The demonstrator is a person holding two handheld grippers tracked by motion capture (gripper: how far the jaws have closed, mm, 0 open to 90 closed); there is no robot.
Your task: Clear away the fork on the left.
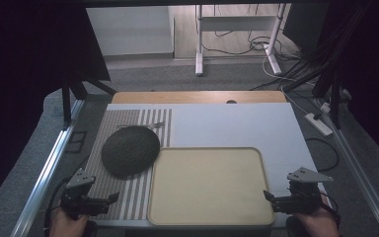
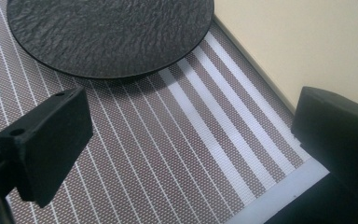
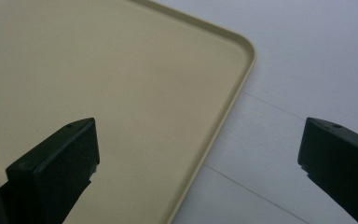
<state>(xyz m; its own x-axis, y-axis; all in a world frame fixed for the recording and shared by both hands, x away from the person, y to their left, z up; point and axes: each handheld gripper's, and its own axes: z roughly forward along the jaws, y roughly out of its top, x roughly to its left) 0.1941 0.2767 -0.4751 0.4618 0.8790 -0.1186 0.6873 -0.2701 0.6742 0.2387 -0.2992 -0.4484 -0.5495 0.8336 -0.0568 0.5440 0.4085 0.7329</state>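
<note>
A dark, rough-textured round plate (image 1: 130,150) (image 2: 107,32) lies on a brown-and-white striped placemat (image 1: 128,197) (image 2: 168,154) at the table's left. A bare beige tray (image 1: 207,182) (image 2: 307,42) (image 3: 98,70) sits front and centre, its left rim against the mat. My left gripper (image 1: 112,198) (image 2: 193,107) hovers over the mat's near end, short of the plate, jaws wide and nothing between them. My right gripper (image 1: 269,197) (image 3: 200,128) stands open over the tray's near right corner, straddling the rim, holding nothing.
The white tabletop (image 1: 237,123) (image 3: 307,56) stretches behind and right of the tray, with a wooden strip (image 1: 197,97) along its far edge. A small grey item (image 1: 155,125) lies on the mat behind the plate. Metal rails (image 1: 49,168) flank the table; a power strip (image 1: 319,123) lies on the floor at right.
</note>
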